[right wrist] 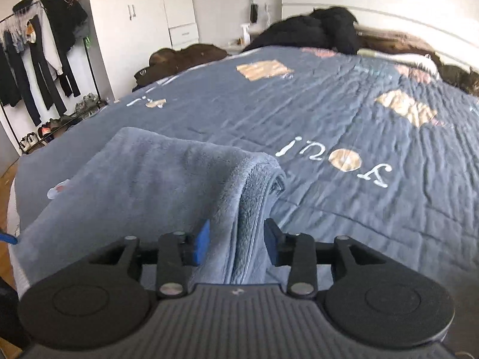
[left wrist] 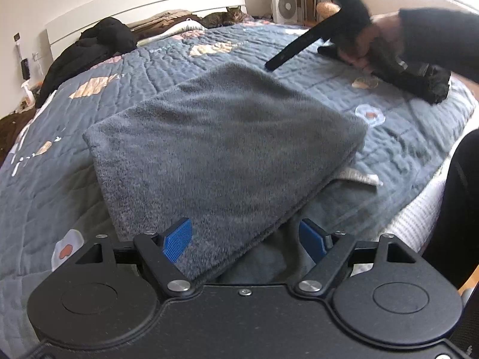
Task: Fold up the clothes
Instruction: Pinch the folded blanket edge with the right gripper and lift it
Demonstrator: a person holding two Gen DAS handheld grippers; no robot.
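Note:
A grey fleece garment point(left wrist: 221, 146) lies folded into a rough rectangle on the blue quilted bedspread point(left wrist: 155, 59). My left gripper point(left wrist: 244, 237) stands open wide at the garment's near corner; the fabric lies between its blue pads point(left wrist: 176, 239) without being pinched. In the right wrist view a thick folded edge of the same fleece point(right wrist: 239, 197) runs between the fingers of my right gripper point(right wrist: 236, 240), whose pads stand slightly apart from it. The left wrist view shows the right gripper point(left wrist: 278, 59) blurred, held by a hand point(left wrist: 368, 45) at the garment's far corner.
A black garment point(left wrist: 419, 80) lies on the bed at the right. A pile of black clothes point(left wrist: 98, 42) and a cat point(left wrist: 221, 19) are near the headboard. A clothes rack point(right wrist: 39, 45) and wardrobe point(right wrist: 143, 9) stand beyond the bed.

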